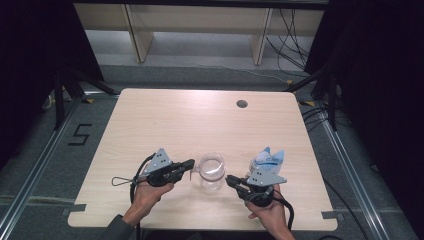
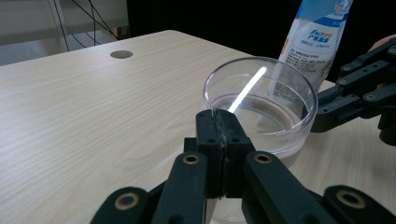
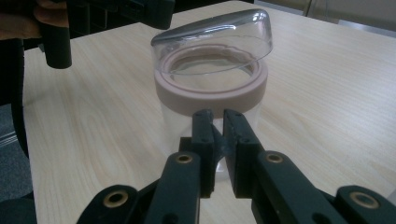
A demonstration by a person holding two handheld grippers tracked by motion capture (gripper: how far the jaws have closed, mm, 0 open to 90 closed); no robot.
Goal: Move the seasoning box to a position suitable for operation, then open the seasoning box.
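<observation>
Clear jar [image 1: 212, 172] between both grippers, left jaws pinching its lid rim, right jaws — its handle

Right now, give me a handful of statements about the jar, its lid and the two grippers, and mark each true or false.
1. The left gripper is clamped on the rim of the clear lid. True.
2. The lid sits flat and fully seated on the jar. False: in the right gripper view it is tilted, raised on one side above the pinkish ring.
3. A blue and white pouch stands beside the right gripper. True.
4. The jar lies on its side. False: it stands upright on the table.
5. The right gripper is far from the jar. False: its jaws are right at the jar's wall.
</observation>
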